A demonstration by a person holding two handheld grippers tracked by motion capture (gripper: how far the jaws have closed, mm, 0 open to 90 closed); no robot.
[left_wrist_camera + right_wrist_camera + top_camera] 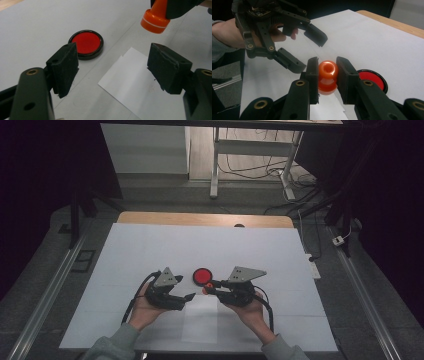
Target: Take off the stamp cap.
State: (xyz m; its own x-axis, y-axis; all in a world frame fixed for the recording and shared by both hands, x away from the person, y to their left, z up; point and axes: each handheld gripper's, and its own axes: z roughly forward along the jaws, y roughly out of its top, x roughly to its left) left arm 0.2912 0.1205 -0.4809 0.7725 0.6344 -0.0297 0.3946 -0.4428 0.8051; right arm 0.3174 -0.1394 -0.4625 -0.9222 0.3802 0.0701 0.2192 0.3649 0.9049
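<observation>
A small orange stamp with a round knob is held above the table between the jaws of my right gripper, which is shut on it. In the left gripper view the stamp's flat base hangs at the upper right. A round red ink pad in a black case lies just beyond both grippers. A white sheet of paper lies in front of the person. My left gripper stands open over the paper's corner, nothing between its pads. In the high view, my left gripper points right toward the right gripper.
The table has a white cover with a wooden edge at the far side. Desk legs and cables stand on the floor beyond the table. Metal rails run along both sides.
</observation>
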